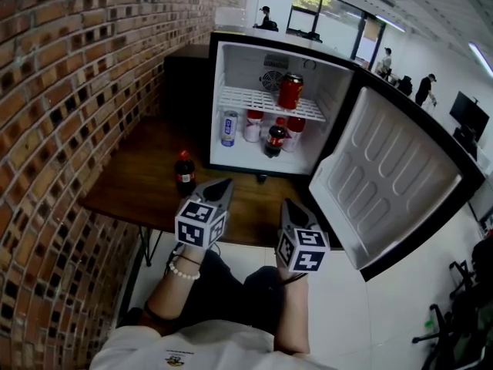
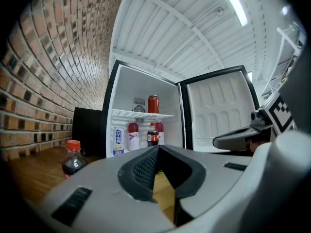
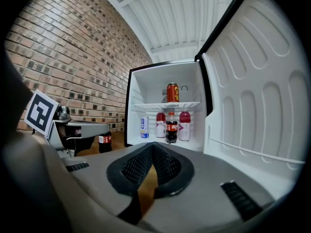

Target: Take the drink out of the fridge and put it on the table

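The left hand-held gripper [image 1: 222, 185] and the right hand-held gripper [image 1: 286, 205] are hovering side by side over the table [image 1: 139, 183] edge, each with jaws pressed together on nothing. One cola bottle [image 1: 184, 173] is already standing on the table just beside the left one, while another dark bottle [image 1: 275, 140], probably cola too, is waiting at the front of the open fridge [image 1: 231, 75] floor. If that one is going next, I am judging that the jaws should be spreading before entering level under the wire shelf [image 1: 254, 99], then closing on its body without knocking the pink bottles [image 1: 253, 126] behind.
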`<state>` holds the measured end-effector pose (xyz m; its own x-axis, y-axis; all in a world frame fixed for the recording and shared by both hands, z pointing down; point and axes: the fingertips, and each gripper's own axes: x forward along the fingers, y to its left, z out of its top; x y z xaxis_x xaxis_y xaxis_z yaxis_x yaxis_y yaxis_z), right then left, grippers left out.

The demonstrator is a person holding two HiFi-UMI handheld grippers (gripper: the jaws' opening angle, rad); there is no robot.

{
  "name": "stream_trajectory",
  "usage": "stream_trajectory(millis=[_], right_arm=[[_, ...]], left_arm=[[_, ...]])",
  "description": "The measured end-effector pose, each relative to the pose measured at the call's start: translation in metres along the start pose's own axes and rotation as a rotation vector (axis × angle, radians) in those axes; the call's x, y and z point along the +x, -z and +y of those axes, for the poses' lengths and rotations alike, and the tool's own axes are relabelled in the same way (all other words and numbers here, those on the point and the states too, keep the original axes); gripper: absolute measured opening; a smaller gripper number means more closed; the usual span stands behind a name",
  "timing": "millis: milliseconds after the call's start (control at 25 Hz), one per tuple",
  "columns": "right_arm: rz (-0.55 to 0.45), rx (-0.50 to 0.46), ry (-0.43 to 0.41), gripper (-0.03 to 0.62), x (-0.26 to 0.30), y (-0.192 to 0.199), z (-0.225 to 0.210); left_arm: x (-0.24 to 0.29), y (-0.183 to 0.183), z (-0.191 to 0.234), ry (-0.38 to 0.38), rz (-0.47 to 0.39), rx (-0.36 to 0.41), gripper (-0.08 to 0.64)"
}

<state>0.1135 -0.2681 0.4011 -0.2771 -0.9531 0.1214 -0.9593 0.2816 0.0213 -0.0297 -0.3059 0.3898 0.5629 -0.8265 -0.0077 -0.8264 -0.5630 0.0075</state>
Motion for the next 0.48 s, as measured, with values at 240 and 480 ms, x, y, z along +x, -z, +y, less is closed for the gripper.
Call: stream_trajectory(millis=[240,480], right_arm=[[-0.009,0.005,0.009,0.012,-0.023,0.004,0.012],[-0.017,-0.004,0.03,0.012,-0.036,0.008,0.014]], left_arm=[[-0.02,0.003,-0.008,0.006,0.01,-0.009,0.0],[-0.04,-0.004,-0.011,0.007,-0.003,-0.015,0.0]])
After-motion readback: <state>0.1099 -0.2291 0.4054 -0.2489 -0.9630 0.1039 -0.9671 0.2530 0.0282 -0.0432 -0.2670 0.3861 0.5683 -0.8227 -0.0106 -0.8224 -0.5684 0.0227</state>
